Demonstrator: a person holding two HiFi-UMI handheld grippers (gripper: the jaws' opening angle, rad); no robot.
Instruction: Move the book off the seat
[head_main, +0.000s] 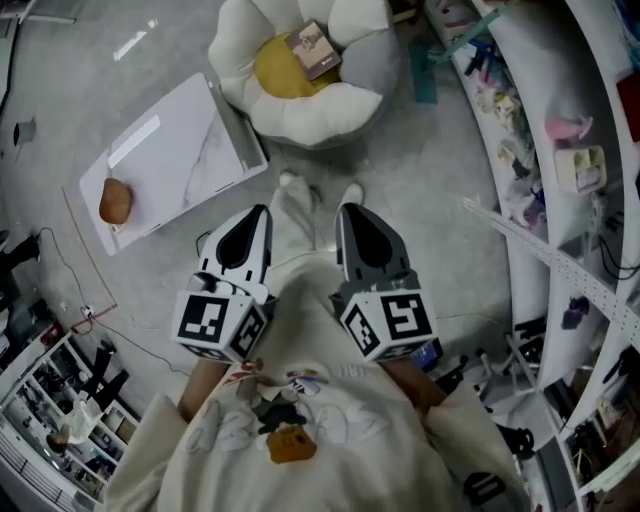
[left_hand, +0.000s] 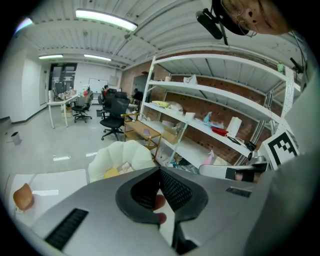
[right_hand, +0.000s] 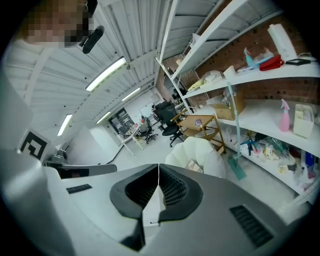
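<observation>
Head view, looking steeply down: a pale grey concrete floor (head_main: 400, 170) fills the room. Long white shelving (head_main: 560, 150), crowded with small items, curves along the right side. The left gripper view shows an open workspace with strip lights, black office chairs (left_hand: 112, 117) and a brick wall behind the shelves.

A low white table (head_main: 190, 140) with faint marble veining sits on the floor at upper left, with a rounded brown object (head_main: 115, 200) near its lower corner. Just beside the table's right end is the seat (head_main: 300, 115), a flower-shaped floor cushion with puffy white petals and a yellow centre.

A person in a cream sweatshirt with a cartoon print stands near the seat, holding both tools out in front. The left gripper (head_main: 262, 210) has its jaws closed tip to tip, with nothing held. The right gripper (head_main: 345, 208) is likewise closed and empty. Each carries a cube of black-and-white square markers.

The book (head_main: 313, 48) lies on the seat, at the upper right of the yellow centre, turned at an angle. It is small and rectangular, with a brownish cover, a pale panel on its face and a dark edge. It is well apart from both grippers.

The print on the cover is too small to read, and no other writing is legible.
</observation>
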